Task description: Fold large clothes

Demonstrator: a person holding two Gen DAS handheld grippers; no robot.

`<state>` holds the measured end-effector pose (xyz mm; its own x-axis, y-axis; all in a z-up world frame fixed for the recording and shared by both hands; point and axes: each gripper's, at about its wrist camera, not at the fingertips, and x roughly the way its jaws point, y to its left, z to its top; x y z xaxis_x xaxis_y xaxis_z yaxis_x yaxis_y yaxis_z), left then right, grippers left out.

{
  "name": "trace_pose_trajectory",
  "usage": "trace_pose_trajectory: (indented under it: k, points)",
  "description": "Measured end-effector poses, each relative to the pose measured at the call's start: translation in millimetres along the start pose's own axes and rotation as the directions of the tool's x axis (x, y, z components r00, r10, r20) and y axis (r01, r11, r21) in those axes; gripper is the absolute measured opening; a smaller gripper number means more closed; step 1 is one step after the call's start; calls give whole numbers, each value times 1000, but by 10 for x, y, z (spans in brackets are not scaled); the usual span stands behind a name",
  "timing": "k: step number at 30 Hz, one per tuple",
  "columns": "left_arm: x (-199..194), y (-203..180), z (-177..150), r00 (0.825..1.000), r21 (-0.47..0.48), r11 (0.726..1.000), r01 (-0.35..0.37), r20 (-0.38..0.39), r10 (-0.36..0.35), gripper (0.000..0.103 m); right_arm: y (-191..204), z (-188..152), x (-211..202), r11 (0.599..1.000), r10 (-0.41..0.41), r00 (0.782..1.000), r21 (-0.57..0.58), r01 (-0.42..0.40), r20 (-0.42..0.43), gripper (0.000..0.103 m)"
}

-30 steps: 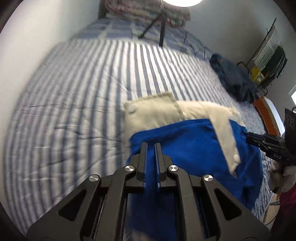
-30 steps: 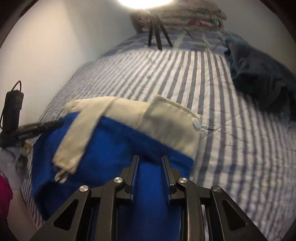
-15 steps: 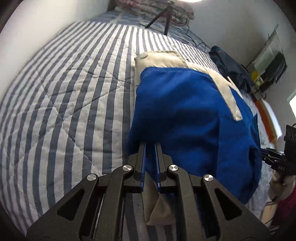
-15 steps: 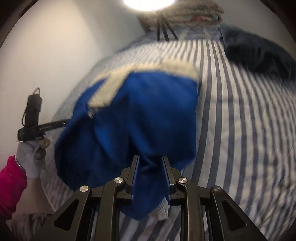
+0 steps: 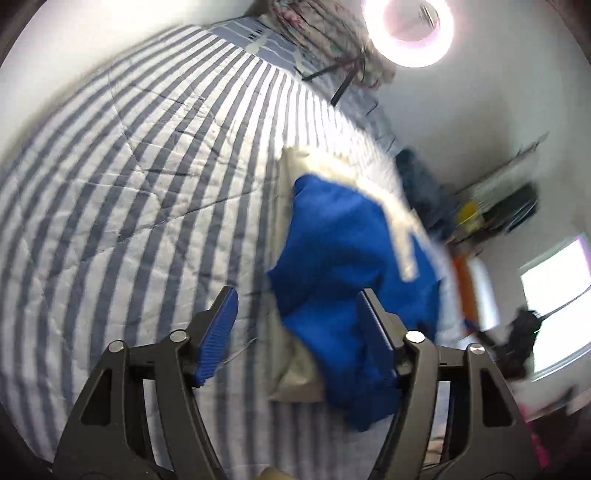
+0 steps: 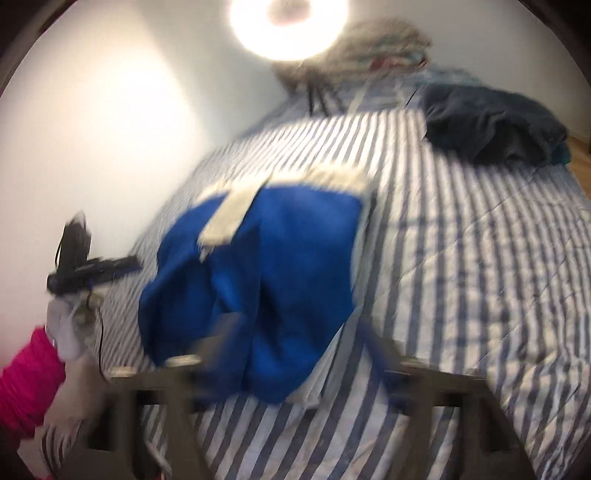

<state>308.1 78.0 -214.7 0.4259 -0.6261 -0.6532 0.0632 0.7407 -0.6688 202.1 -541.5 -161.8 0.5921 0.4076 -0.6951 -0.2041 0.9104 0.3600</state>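
Blue ribbed pads (image 5: 218, 332) on the left gripper (image 5: 299, 328) stand well apart and are opening, black arms splayed to either side. Between them lies the near end of a folded blue garment with cream lining and cream trim (image 5: 343, 266); the right-hand pad sits just beside the blue cloth, though blur hides whether it touches, and the left-hand pad is clear of the cloth, over the bedspread.

From the right wrist view, the right gripper (image 6: 295, 332) is smeared by motion, yet its fingers (image 6: 373, 343) are spread wide and opening too, with the garment's near blue edge (image 6: 258, 273) lying between them and not pinched.

That garment rests flat on a quilted bedspread with grey-blue and white stripes (image 5: 129, 192), near the edge of the bed closest to the cameras. Blue fabric is uppermost, a cream strip runs diagonally across it, a cream band shows along its far end and pale lining peeks out underneath at the near end.

Both grippers point downward at a slant over the bed. Seen from the right wrist camera, the left gripper (image 6: 96, 267) is held by a hand in a pale glove (image 6: 66, 332) with a bright pink sleeve (image 6: 26, 373) behind it.

Farther off sit a dark navy heap of cloth (image 6: 495, 125) and a glowing ring light (image 5: 412, 27).
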Motion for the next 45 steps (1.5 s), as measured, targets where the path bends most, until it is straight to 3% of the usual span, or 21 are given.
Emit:
trace_pose_trajectory:
  k: [3, 8, 13, 20, 24, 28, 39, 43, 45]
  points:
    - [57, 81, 111, 997, -67, 995, 73, -29, -75, 68, -161, 86, 40, 998, 30, 1000, 59, -30, -4, 97]
    - [218, 247, 232, 991, -143, 984, 106, -69, -117, 69, -418, 123, 217, 986, 78, 997, 153, -73, -27, 97]
    - [368, 486, 267, 974, -246, 951, 185, -82, -211, 69, -577, 93, 409, 967, 154, 987, 211, -141, -47, 97]
    - [551, 485, 231, 957, -227, 949, 218, -142, -254, 68, -640, 65, 781, 943, 264, 953, 247, -222, -152, 91]
    - [691, 391, 263, 950, -206, 951, 228, -169, -264, 68, -635, 124, 901, 929, 309, 940, 255, -267, -141, 91]
    - [800, 318, 343, 943, -217, 944, 250, -165, -288, 68, -687, 183, 1019, 889, 391, 913, 306, -340, -120, 91]
    - [1166, -87, 490, 964, -133, 978, 162, -188, -186, 68, -465, 405, 1346, 895, 398, 908, 272, -353, -130, 91]
    - [1207, -318, 473, 980, -40, 997, 72, -185, -78, 61, -382, 446, 1362, 917, 351, 924, 253, -308, -152, 80]
    - [1221, -354, 487, 981, -41, 997, 59, -183, -65, 58, -353, 458, 1377, 923, 335, 930, 253, -290, -154, 74]
